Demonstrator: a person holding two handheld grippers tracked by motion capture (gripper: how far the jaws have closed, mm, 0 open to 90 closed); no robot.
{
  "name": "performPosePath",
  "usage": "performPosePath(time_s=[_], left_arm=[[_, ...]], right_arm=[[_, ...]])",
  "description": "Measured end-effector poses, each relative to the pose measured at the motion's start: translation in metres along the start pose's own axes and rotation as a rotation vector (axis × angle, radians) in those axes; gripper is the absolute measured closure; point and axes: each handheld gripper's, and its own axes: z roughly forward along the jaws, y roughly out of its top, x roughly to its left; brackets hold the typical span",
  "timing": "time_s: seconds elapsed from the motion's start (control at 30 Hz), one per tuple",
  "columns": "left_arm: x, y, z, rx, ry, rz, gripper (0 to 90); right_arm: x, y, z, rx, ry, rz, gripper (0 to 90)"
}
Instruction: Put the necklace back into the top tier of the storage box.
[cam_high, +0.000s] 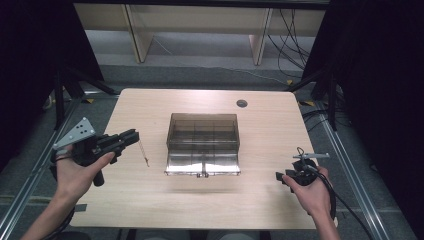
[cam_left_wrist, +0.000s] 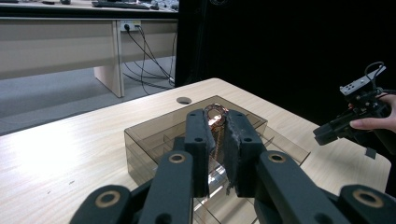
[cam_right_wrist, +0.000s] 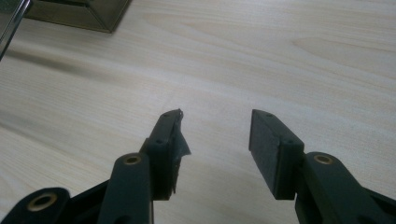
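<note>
My left gripper (cam_left_wrist: 215, 154) pinches a thin chain (cam_left_wrist: 215, 119), not yet in the clear box (cam_high: 202, 145); my right gripper (cam_right_wrist: 215, 140) hangs wide open, empty.

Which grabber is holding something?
The left gripper. Its jaws are squeezed on a thin coppery chain that dangles beside the clear box. The right gripper has its jaws wide apart over bare table.
</note>
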Motion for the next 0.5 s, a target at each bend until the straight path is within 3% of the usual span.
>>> performPosePath(time_s=[0.23,0.3,0.5], left_arm=[[-0.0023,0.0029,0.0031,0.0,-0.006,0.007,79.8],[-0.0034,0.0047,0.0046,-0.007,-0.01,0.013,79.8],[-0.0056,0.0085,0.0074,-0.011,-0.016,0.023,79.8]], right_arm=[[-0.0004,0.0004,-0.0008,0.015,0.005,-0.006,54.4],[-0.0004,0.002,-0.0043,0.066,-0.013,-0.015,54.5],[-0.0018,0.002,-0.0044,0.055,-0.03,-0.034,54.4]])
